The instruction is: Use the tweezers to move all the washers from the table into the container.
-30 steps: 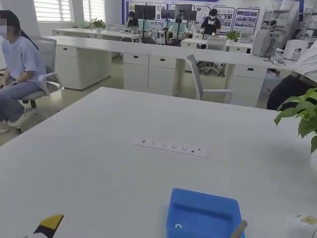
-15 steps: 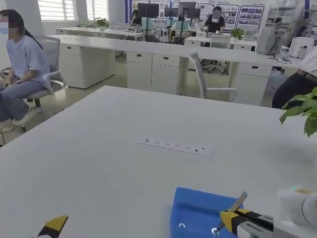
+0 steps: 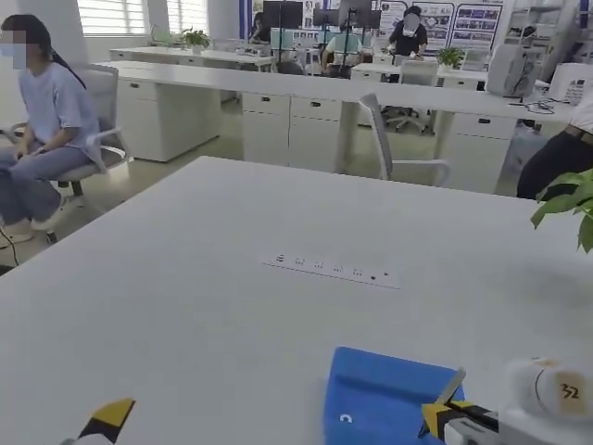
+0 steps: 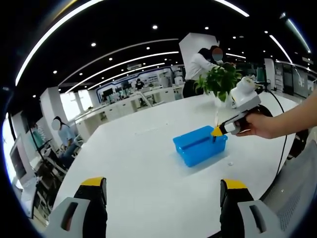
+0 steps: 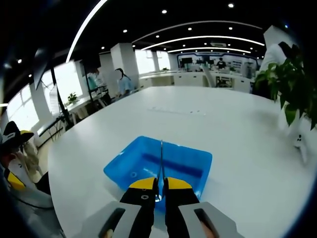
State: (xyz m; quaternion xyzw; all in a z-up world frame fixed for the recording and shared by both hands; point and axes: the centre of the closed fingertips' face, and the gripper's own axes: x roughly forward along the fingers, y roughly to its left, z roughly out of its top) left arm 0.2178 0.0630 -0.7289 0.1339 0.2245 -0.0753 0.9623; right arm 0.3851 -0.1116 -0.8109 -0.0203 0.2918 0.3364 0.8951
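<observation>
Right gripper view, bottom centre: the right gripper (image 5: 160, 184) has its two yellow-tipped jaws closed almost together on the tweezers (image 5: 161, 161), which rise straight up the frame from the gap between them. The tweezers are thin and silvery, their two legs pressed into one narrow line that tapers to a point. That point lies over the far part of the container (image 5: 190, 166). Whether the tips carry anything is too small to tell. The container is a shallow rectangular tray of clear blue plastic, sitting on the white table (image 5: 237, 144) just above the jaws. One washer (image 5: 132, 174), a small pale ring, lies flat on its floor, left of the tweezers and apart from them.

At the lower right of the head view, the same gripper (image 3: 434, 417) reaches over the right end of the container (image 3: 371, 380). A grey end of the tweezers (image 3: 451, 387) slants up past the yellow tip. The washer (image 3: 346, 419) sits at the tray's lower left. A power strip (image 3: 332, 271) lies mid-frame.

At the bottom of the left gripper view, the left gripper (image 4: 163, 193) has its jaws spread wide, with nothing but bare table between them. At the upper right, a hand (image 4: 260, 125) holds the right gripper (image 4: 220, 130) above the container (image 4: 198, 148), with a plant (image 4: 220, 82) behind.
</observation>
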